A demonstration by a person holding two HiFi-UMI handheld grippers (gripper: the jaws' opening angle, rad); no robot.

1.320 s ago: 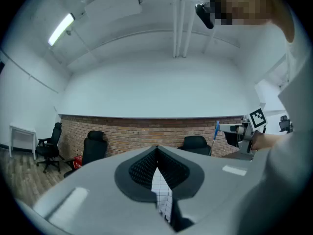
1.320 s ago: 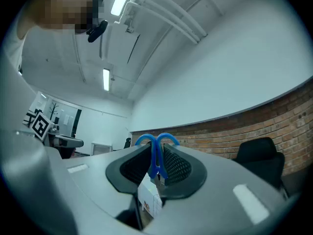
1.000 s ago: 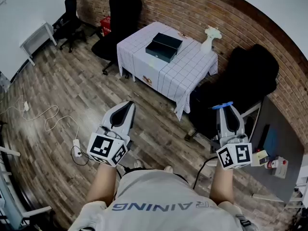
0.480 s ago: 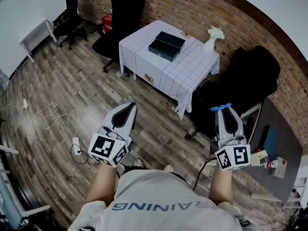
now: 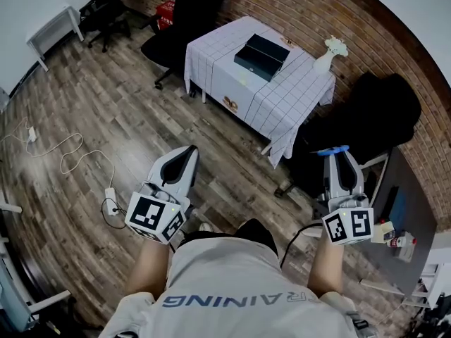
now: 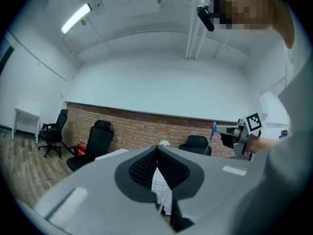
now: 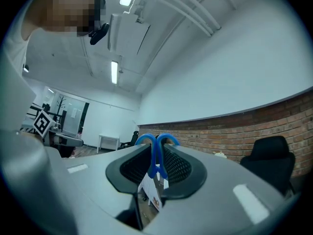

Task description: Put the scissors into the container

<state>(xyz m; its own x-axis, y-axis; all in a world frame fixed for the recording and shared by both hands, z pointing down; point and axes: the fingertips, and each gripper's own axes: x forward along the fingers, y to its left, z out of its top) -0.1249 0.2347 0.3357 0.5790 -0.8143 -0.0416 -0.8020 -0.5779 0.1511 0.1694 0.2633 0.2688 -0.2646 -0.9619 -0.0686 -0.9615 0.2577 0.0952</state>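
Note:
The scissors (image 7: 156, 148) have blue handles, which stick up between the pads of my right gripper (image 7: 156, 166); it is shut on them. In the head view the scissors (image 5: 332, 149) show as a blue strip at the tip of the right gripper (image 5: 335, 155). The container (image 5: 262, 48) is a dark open box on a table with a white checked cloth (image 5: 282, 101), well ahead of both grippers. My left gripper (image 5: 186, 153) is held level with its jaws together and nothing in them. In the left gripper view its tips (image 6: 156, 149) meet, and the right gripper (image 6: 234, 135) shows off to the right.
A white vase (image 5: 330, 53) stands on the table's far right corner. Black office chairs (image 5: 194, 9) stand behind and to the right (image 5: 373, 118) of the table, along the brick wall. A cable and power strip (image 5: 109, 203) lie on the wooden floor at left. A grey desk (image 5: 405, 210) is at right.
Both grippers have been carried forward together over the floor. The table with the container has shifted right in the head view, and a dark knee now shows below the grippers.

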